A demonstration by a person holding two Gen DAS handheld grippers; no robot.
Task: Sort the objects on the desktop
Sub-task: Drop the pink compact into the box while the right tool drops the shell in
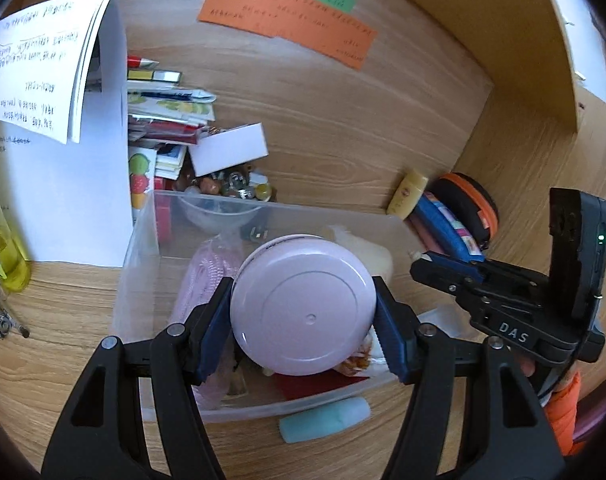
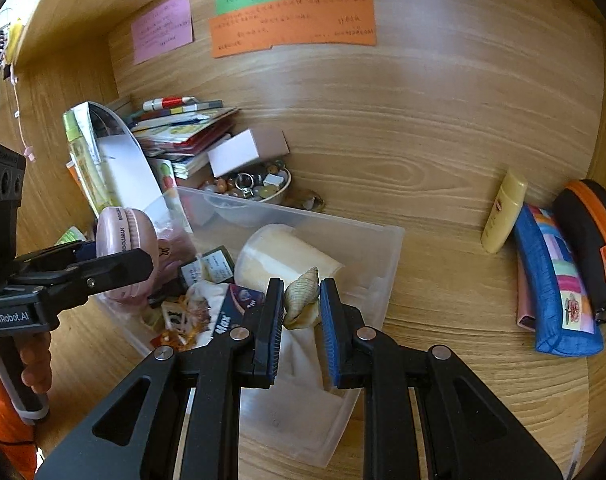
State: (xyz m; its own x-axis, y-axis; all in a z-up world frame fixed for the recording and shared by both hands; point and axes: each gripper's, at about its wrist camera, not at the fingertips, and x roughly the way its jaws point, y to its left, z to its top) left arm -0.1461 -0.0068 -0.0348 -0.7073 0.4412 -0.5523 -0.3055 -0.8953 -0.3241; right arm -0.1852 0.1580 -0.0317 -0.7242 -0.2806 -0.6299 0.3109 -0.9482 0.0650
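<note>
Over the clear bin, left hand-held gripper clamps a pink case — right hand-held gripper pinches a seashell.

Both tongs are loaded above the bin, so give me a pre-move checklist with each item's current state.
1. Left tongs clamp the pink round case on both sides: ok.
2. Right tongs clamp the seashell: ok, though only near the tips.
3. Both items lifted clear of the clear plastic bin: ok.
4. Free desk beside the bin for setting down: ok.
5. The two tongs apart from each other: ok.
6. Which spot each item belongs in: cannot tell.
</note>
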